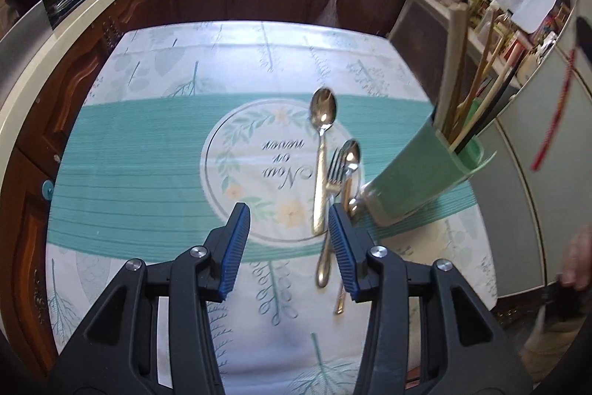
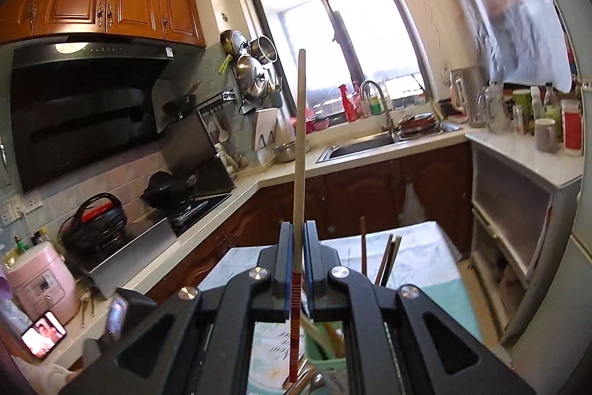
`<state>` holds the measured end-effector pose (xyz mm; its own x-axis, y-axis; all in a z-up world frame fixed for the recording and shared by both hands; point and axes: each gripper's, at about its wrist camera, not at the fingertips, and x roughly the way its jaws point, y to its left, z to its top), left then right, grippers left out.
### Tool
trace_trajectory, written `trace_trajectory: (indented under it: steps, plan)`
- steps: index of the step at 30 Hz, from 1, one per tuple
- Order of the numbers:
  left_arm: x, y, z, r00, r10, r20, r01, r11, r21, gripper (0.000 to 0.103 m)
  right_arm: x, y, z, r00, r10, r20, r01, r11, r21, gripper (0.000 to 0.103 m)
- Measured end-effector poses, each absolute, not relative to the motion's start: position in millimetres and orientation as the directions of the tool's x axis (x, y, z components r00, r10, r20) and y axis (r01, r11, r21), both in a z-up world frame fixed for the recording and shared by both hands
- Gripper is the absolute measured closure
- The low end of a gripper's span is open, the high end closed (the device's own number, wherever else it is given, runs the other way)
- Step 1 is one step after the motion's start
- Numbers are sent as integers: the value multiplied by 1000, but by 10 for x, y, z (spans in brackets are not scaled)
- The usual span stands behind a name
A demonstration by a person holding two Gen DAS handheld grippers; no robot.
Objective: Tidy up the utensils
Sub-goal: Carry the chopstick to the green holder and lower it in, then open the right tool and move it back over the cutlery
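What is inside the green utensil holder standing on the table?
The green utensil holder holds several long sticks that look like chopsticks, wooden, pale and dark, leaning out of its top. Its opaque walls hide their lower ends and anything lying at the bottom.

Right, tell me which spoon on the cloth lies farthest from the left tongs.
The large spoon, alone with its bowl up on the teal band. The smaller spoon lies beside the fork, nearer the left tongs.
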<state>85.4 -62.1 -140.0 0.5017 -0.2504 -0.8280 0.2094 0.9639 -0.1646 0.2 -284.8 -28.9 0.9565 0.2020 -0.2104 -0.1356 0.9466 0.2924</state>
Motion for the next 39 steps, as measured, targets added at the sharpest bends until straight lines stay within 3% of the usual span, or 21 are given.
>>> trace_trajectory:
  steps: [12,16,19,21,23,26,32,39]
  plan:
    - [984,-788,-1182,531,-285,-798,224,956,-191,62,362,-2795,-866,957,170,-233,-129,975,183,97]
    - [994,-732,-1353,505,-274,-819,210,959,-191,62,332,-2713,-1097,923,172,-344,-137,983,122,97]
    - [1003,-705,-1465,487,-271,-831,200,960,-195,62,274,-2698,-1167,901,153,-405,-122,987,102,82]
    - [998,-696,-1508,481,-271,-834,198,960,-198,62,218,-2738,-1171,904,129,-408,-97,990,98,66]
    - [989,-693,-1533,477,-271,-836,198,960,-198,62,176,-2790,-1161,910,106,-401,-69,992,107,58]
    - [984,-689,-1563,470,-269,-840,198,960,-197,62,196,-2893,-1162,910,104,-402,-49,988,145,43]
    - [966,-667,-1594,467,-260,-845,191,963,-191,62,529,-3168,-1244,876,225,-428,-83,942,325,42]
    - [987,-591,-1623,464,-246,-851,163,968,-191,62,900,-3366,-1301,835,391,-387,-135,828,544,42]
